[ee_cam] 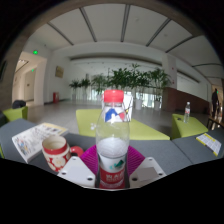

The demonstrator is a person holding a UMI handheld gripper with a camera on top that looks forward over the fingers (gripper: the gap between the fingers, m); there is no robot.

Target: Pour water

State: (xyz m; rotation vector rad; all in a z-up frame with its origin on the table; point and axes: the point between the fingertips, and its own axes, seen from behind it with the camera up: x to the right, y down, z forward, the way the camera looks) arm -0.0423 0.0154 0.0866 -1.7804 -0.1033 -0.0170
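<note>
A clear plastic water bottle [113, 135] with a red cap and a red and white label stands upright between my fingers. My gripper [112, 168] is shut on the bottle: both pink pads [91, 160] press against its lower sides. A red and white mug [55, 152] stands on the grey table [170, 150] just left of the bottle, close beside my left finger.
Papers [32, 138] lie on the table behind the mug, and more papers [212, 144] at the right. Green seats [140, 127] stand beyond the table, with a second bottle [186, 110] far right and potted plants [130, 82] at the back.
</note>
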